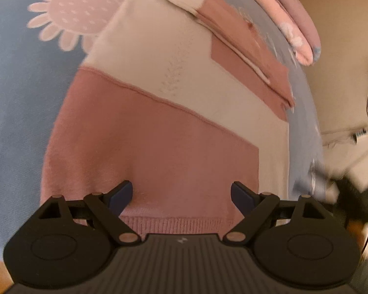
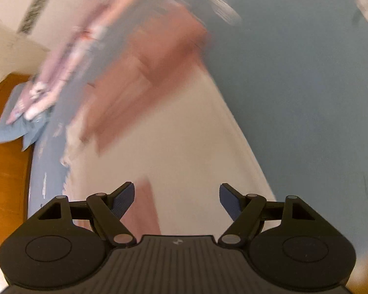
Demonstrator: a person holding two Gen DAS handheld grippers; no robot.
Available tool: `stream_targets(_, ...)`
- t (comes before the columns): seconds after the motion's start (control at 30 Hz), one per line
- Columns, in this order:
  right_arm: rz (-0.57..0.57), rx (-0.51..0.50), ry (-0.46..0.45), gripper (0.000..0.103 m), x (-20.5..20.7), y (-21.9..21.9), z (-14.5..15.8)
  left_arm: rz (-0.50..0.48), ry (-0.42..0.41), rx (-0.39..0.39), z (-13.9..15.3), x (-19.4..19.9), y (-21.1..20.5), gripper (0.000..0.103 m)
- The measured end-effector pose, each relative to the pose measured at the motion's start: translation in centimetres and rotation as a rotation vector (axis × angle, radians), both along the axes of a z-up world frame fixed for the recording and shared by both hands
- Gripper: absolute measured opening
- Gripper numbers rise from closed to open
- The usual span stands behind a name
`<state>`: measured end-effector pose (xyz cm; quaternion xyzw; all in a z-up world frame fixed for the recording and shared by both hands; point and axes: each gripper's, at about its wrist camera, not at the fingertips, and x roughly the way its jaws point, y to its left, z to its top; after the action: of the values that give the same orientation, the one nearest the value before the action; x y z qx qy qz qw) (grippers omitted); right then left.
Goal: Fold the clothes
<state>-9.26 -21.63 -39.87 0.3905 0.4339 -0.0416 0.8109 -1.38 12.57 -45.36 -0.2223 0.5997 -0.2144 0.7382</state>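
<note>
Both the left gripper (image 1: 181, 194) and right gripper (image 2: 176, 197) hover with fingers wide and empty above the pink-and-cream knitted sweater (image 1: 159, 132); each should pinch its ribbed hem (image 1: 174, 225) squarely.

left wrist: close, tilted down over sweater (image 1: 159, 132) | right wrist: same, blurred | shared: sweater on blue bedspread (image 2: 294, 85)

No readable words, numbers or brand names anywhere. Only a small pale emblem, no letters, on the ribbed black body of the left gripper (image 1: 181, 197) and likewise on the right gripper (image 2: 177, 197). Faint leaf-like stitching, not lettering, on the cream panel of the sweater (image 1: 170, 78).
</note>
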Motion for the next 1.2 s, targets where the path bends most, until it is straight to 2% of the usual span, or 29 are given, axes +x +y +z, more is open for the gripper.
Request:
stream_targets(0.07,0.037,-0.089,-0.084,0.080,3.4,-0.3,1.1,-0.023,-0.018,0.013,0.1,0.0,-0.3,0.088)
stream_targets(0.17,0.081,-0.174,-0.155,0.080,9.4,-0.7,0.4,-0.012,-0.016,0.001,0.0,0.0,-0.1,0.089)
stream_targets(0.23,0.100,-0.210,-0.163,0.080,12.8,-0.8,-0.8,0.000,-0.011,-0.011,-0.1,0.0,0.1,0.089)
stream_targets(0.33,0.082,-0.293,-0.112,0.080,14.8,-1.3,-2.6,0.004,-0.006,-0.018,-0.2,0.1,0.3,0.089)
stream_targets(0.4,0.083,-0.345,-0.030,0.079,15.2,-1.8,-3.8,-0.003,-0.008,-0.018,-0.2,0.1,0.3,0.089)
stream_targets(0.43,0.098,-0.363,-0.047,0.076,14.6,-2.0,-3.9,-0.004,-0.007,-0.018,-0.2,0.1,0.3,0.089)
stream_targets(0.6,0.134,-0.392,0.010,0.075,13.3,-2.3,-2.8,0.020,0.008,-0.034,-0.3,0.3,0.6,0.089)
stream_targets(0.7,0.130,-0.400,-0.039,0.079,14.0,-1.7,-1.2,0.029,0.018,-0.032,-0.3,0.4,0.5,0.090)
stream_targets(0.77,0.146,-0.403,-0.063,0.080,15.3,-1.0,-1.2,0.023,0.016,-0.025,-0.3,0.5,0.2,0.091)
stream_targets(0.87,0.141,-0.410,-0.057,0.080,17.2,-0.8,-2.4,0.004,0.013,-0.009,-0.2,0.6,0.0,0.091)
stream_targets(0.93,0.095,-0.427,-0.016,0.080,17.9,-1.5,-3.2,-0.002,0.012,-0.003,-0.2,0.6,-0.1,0.091)
stream_targets(1.07,0.072,-0.375,-0.015,0.079,16.4,-2.8,-3.2,-0.017,0.011,0.012,-0.1,0.8,-0.3,0.091)
stream_targets(1.17,0.088,-0.371,0.011,0.079,15.7,-2.1,-1.8,-0.018,0.020,0.035,0.1,0.9,-0.6,0.091)
stream_targets(1.2,0.094,-0.336,0.001,0.079,15.2,-1.8,-1.3,-0.014,0.028,0.053,0.4,1.1,-0.8,0.091)
